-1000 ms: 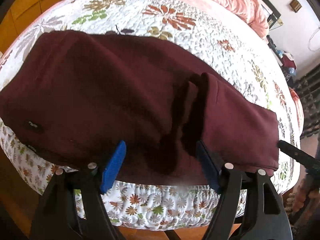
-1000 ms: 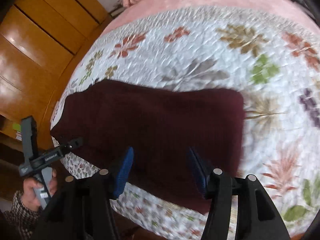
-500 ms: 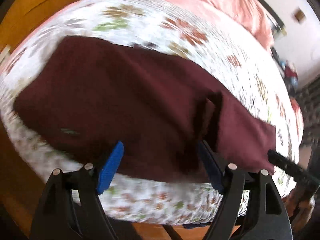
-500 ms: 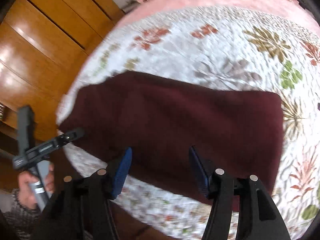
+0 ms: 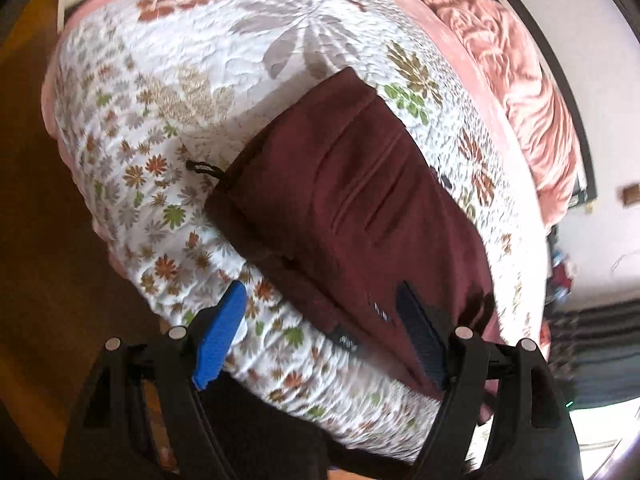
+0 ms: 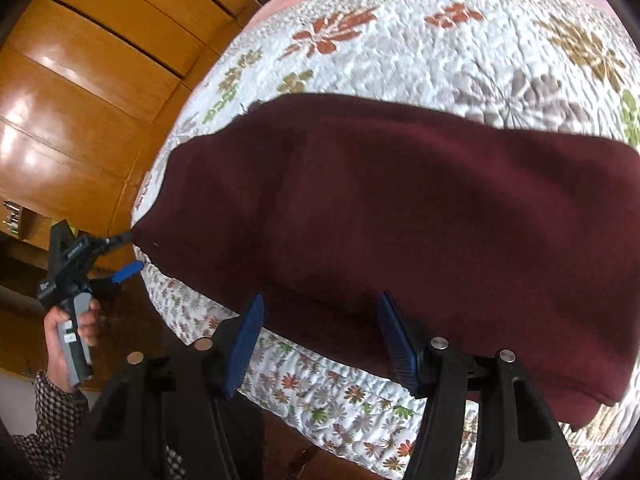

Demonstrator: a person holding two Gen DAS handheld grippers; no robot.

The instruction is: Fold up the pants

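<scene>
The maroon pants (image 5: 352,216) lie folded lengthwise on the floral quilt (image 5: 192,92), stretched along the quilt's near edge, with part of their lower side spilling just over that edge. In the left wrist view the waistband end points away toward the middle of the quilt, a dark drawstring loop (image 5: 202,168) pokes out onto the quilt beside it, and a small black label (image 5: 347,340) sits on the hem nearest the camera. The left gripper (image 5: 320,336) hangs at the quilt's near edge with its jaws set wide apart, holding nothing; its blue pad is over the flowered border and the other pad over the pants' side. The right gripper (image 6: 320,340) is likewise spread, nothing between its fingers, poised just over the pants' near edge where the cloth meets the quilt's side. From the right wrist view the left gripper (image 6: 124,252) appears off the quilt's left corner, close to the pants' end, gripped by the person's left hand (image 6: 70,332). A pink blanket (image 5: 532,92) is bunched beyond the quilt's far side, and a wooden wardrobe (image 6: 80,92) stands to the left of the quilt.
</scene>
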